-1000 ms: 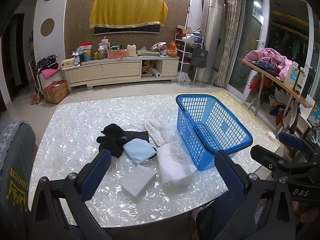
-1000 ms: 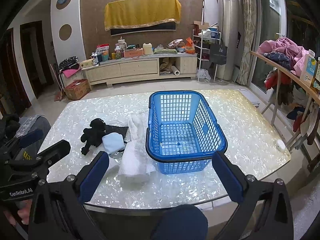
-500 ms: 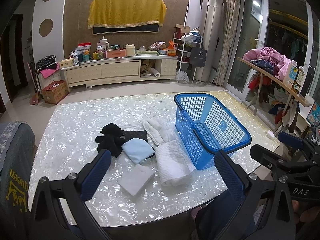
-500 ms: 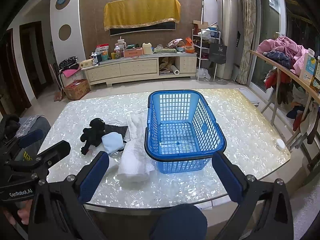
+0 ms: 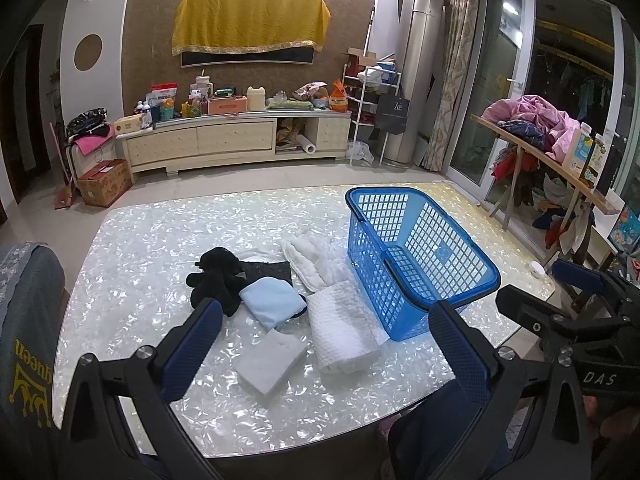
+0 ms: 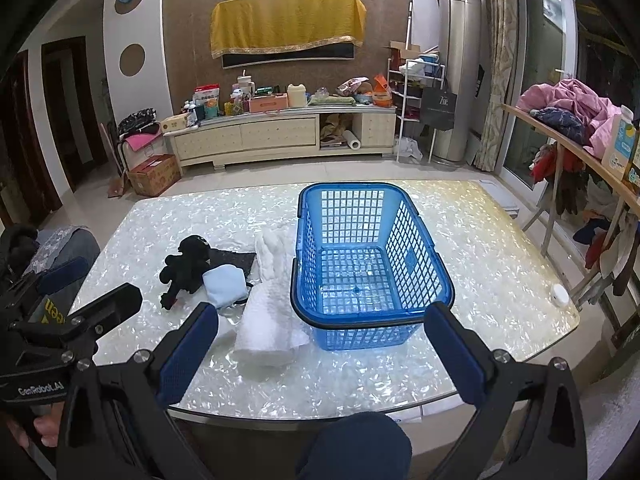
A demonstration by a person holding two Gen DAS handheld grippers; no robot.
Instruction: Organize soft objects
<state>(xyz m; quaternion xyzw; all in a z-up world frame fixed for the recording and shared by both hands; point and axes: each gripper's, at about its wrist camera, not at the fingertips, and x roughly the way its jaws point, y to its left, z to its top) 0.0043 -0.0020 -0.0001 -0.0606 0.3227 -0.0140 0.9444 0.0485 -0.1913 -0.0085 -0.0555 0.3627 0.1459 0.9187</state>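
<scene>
A blue plastic basket stands empty on the shiny white table. Left of it lie a black plush toy, a dark cloth, a light blue cloth, a rolled white waffle towel, a fluffy white towel and a flat white folded cloth. My left gripper is open and empty above the near table edge. My right gripper is open and empty in front of the basket.
A small white round lid lies at the table's right edge. A chair back with a grey cover stands at the left. A clothes-laden shelf runs along the right. A TV cabinet stands beyond.
Both views have shifted very slightly; the grippers stay open and the objects on the table have not moved.
</scene>
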